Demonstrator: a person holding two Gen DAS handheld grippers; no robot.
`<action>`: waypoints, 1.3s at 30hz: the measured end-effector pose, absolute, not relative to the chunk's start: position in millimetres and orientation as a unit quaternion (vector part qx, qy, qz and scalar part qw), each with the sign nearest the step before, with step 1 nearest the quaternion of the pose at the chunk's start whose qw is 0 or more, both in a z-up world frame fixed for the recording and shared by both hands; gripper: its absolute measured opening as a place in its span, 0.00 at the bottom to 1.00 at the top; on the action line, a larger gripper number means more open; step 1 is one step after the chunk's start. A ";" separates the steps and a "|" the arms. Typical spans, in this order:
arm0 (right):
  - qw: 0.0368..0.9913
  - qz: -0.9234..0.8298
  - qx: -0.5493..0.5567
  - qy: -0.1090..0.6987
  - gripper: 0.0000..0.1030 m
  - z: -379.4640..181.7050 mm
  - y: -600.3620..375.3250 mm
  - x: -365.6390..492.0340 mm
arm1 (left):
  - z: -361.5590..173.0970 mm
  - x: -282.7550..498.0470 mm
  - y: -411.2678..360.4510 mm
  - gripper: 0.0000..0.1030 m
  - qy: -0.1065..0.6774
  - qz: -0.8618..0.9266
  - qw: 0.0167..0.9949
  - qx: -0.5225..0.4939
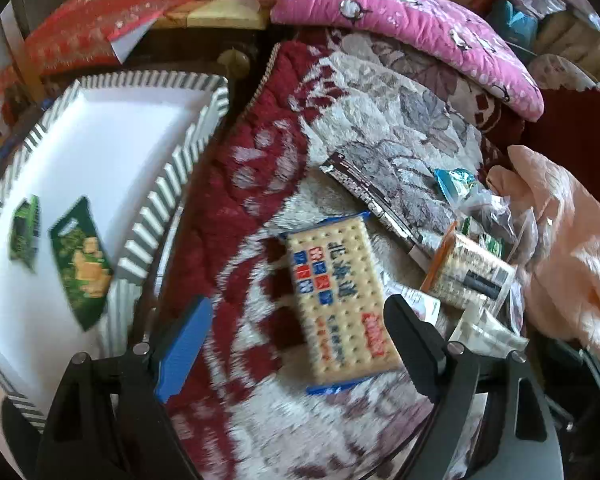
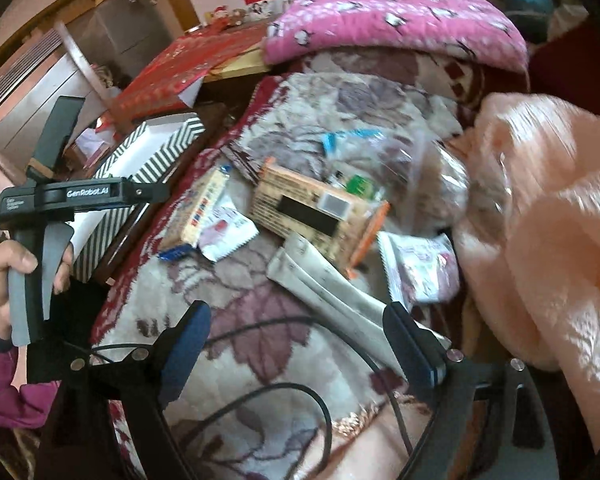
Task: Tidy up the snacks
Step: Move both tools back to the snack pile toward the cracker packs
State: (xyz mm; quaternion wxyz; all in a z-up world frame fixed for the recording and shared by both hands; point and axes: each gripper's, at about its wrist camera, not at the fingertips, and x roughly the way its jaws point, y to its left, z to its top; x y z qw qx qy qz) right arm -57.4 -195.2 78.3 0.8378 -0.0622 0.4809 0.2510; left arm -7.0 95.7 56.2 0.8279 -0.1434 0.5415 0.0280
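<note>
While both tongs are standing wide with nothing between their pads, the step in hand looks like the next pick from the snack pile on the plush red-and-cream floral blanket (image 1: 260, 184).

Item: flat rectangular cracker packet, cream with blue ends (image 1: 340, 300). It is lying on the blanket directly ahead of the left gripper (image 1: 300, 344), just beside the white tray with the striped black-and-white rim (image 1: 148, 208). Two green foil sachets (image 1: 82, 260) are already lying in that tray. Advice: straddle the packet across its narrow width, press down into the pile, close gently so the crackers are not crushed.

Item: long pale twin-stick sachet (image 2: 328, 288), lying just ahead of the right gripper (image 2: 300, 344), partly under a tan wrapped biscuit pack with orange edge (image 2: 312, 208). Lifting it endwise is likely safest.

Writing: Chinese characters on the cracker packet, blurred and unreadable; "GenRobot.AI" on the left tool's body as seen from the right wrist view; a red wall banner, illegible.
</note>
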 end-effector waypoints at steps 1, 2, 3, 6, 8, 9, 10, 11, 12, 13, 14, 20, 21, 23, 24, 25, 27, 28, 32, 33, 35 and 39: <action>0.838 0.249 -0.064 0.481 0.88 77.5 -196.2 -57.7 | 54.1 -3.9 94.3 0.84 0.544 0.028 0.825 -0.149; 0.839 0.247 -0.070 0.479 0.88 77.4 -197.1 -57.8 | 52.1 -0.8 92.7 0.84 0.546 0.028 0.823 -0.152; 0.840 0.246 -0.075 0.478 0.88 77.1 -196.9 -57.9 | 50.4 2.0 90.5 0.84 0.548 0.027 0.822 -0.153; 0.838 0.245 -0.099 0.478 0.88 71.8 -194.3 -56.0 | 46.2 7.4 85.6 0.84 0.554 0.026 0.819 -0.148; 0.831 0.253 -0.120 0.482 0.88 66.0 -191.0 -53.1 | 43.6 10.0 83.2 0.84 0.559 0.023 0.816 -0.146; 0.824 0.257 -0.136 0.487 0.88 61.6 -188.6 -50.2 | 42.6 10.6 82.7 0.84 0.561 0.022 0.815 -0.145; 0.819 0.257 -0.149 0.491 0.88 57.7 -186.8 -47.8 | 41.6 11.2 82.2 0.84 0.562 0.021 0.814 -0.144; 0.815 0.257 -0.161 0.494 0.88 54.2 -185.3 -45.5 | 40.7 11.8 82.1 0.84 0.563 0.021 0.814 -0.144; 0.812 0.257 -0.173 0.495 0.88 51.3 -184.3 -43.8 | 40.1 11.7 82.4 0.84 0.563 0.021 0.813 -0.144; 0.808 0.256 -0.184 0.498 0.88 48.4 -183.5 -42.1 | 39.5 11.6 82.7 0.84 0.563 0.021 0.813 -0.145; 0.805 0.256 -0.192 0.499 0.88 47.4 -182.8 -41.6 | 38.6 11.6 83.6 0.84 0.564 0.021 0.813 -0.145; 0.809 0.253 -0.196 0.493 0.88 54.9 -182.8 -41.9 | 33.6 12.2 91.4 0.84 0.565 0.026 0.809 -0.156; 0.810 0.254 -0.187 0.495 0.88 57.9 -183.7 -41.9 | 33.0 12.0 92.6 0.84 0.565 0.028 0.809 -0.158; 0.814 0.260 -0.165 0.494 0.88 64.4 -185.4 -40.5 | 31.8 11.7 95.2 0.84 0.566 0.028 0.807 -0.167; 0.816 0.259 -0.159 0.492 0.88 66.4 -186.1 -38.8 | 31.6 11.6 95.7 0.84 0.566 0.028 0.806 -0.170; 0.818 0.256 -0.157 0.491 0.88 67.9 -186.1 -35.9 | 31.4 11.9 95.3 0.84 0.565 0.028 0.807 -0.170; 0.818 0.255 -0.156 0.491 0.88 70.0 -184.5 -29.6 | 30.6 12.8 93.8 0.84 0.566 0.027 0.806 -0.167; 0.819 0.257 -0.154 0.488 0.88 71.7 -183.0 -25.8 | 30.4 12.9 92.9 0.84 0.567 0.024 0.806 -0.168; 0.823 0.273 -0.174 0.467 0.88 77.5 -166.8 -12.1 | 29.6 13.6 91.3 0.84 0.571 0.020 0.803 -0.169; 0.822 0.281 -0.195 0.456 0.88 78.1 -158.0 -8.7 | 29.7 13.7 91.1 0.84 0.570 0.021 0.803 -0.169; 0.816 0.283 -0.239 0.444 0.88 76.0 -143.1 -3.3 | 31.2 14.1 92.7 0.84 0.568 0.022 0.803 -0.175; 0.795 0.293 -0.310 0.431 0.88 65.4 -116.0 4.2 | 34.8 14.5 96.0 0.84 0.565 0.023 0.805 -0.180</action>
